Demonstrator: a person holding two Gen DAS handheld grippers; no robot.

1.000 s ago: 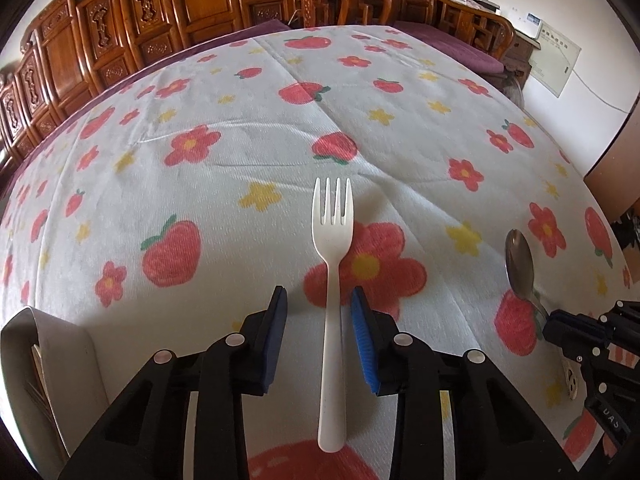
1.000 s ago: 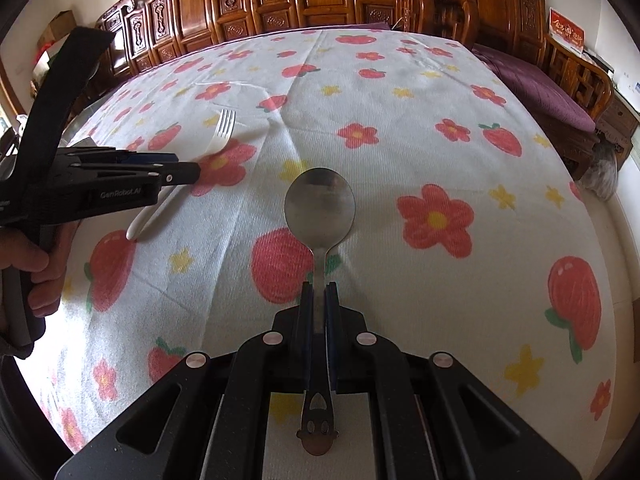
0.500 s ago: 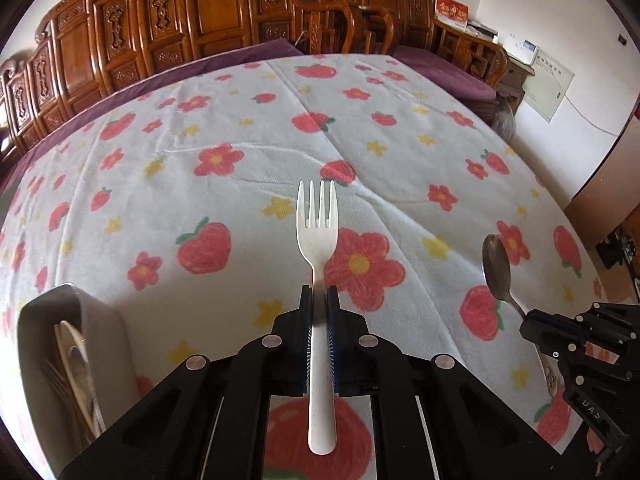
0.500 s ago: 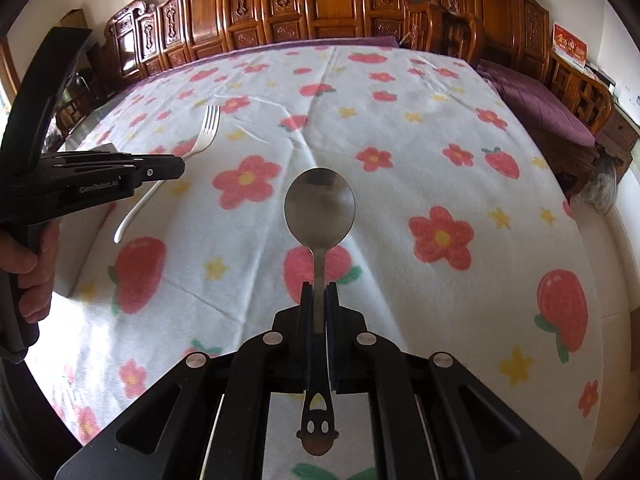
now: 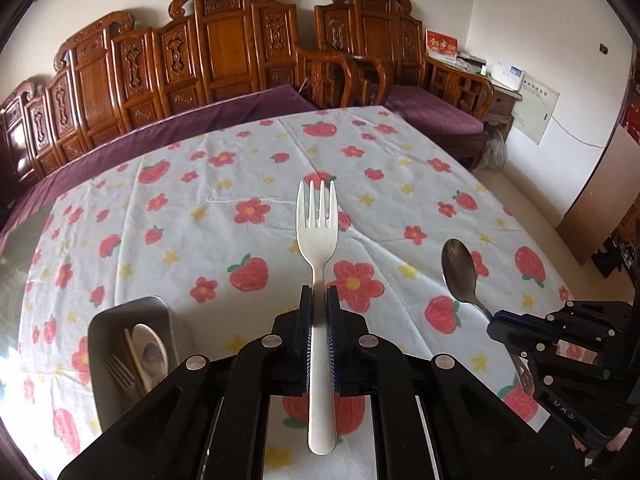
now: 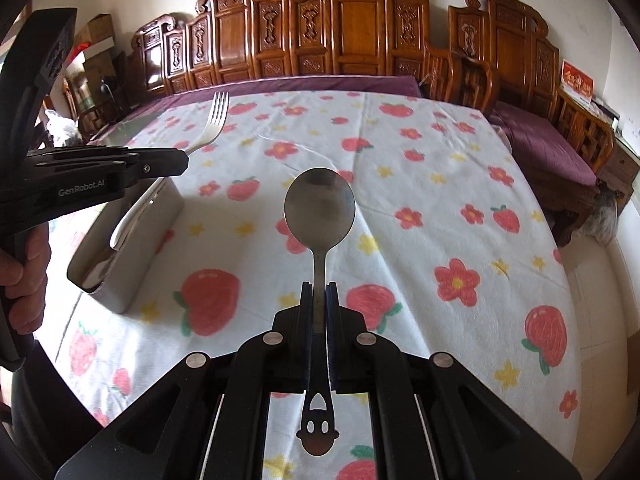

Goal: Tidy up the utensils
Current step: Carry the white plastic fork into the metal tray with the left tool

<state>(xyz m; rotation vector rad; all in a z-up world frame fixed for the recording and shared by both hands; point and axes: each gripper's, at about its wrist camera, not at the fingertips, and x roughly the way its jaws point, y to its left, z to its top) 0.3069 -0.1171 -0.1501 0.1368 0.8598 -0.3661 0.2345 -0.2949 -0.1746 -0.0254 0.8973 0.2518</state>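
My left gripper is shut on the handle of a white plastic fork and holds it above the table, tines pointing away. My right gripper is shut on the handle of a metal spoon, also held in the air. The spoon shows in the left wrist view at the right, and the fork in the right wrist view at the upper left. A metal utensil box sits on the table at the lower left and holds a fork, a spoon and other utensils; it also shows in the right wrist view.
The table wears a white cloth with strawberries and flowers. Carved wooden benches with purple cushions stand behind and to the right of it. The table's right edge drops to a tiled floor.
One second ago the left gripper was open around the fork on the table. It has shut on the fork and lifted it. Both grippers have risen, and the utensil box has come into view.
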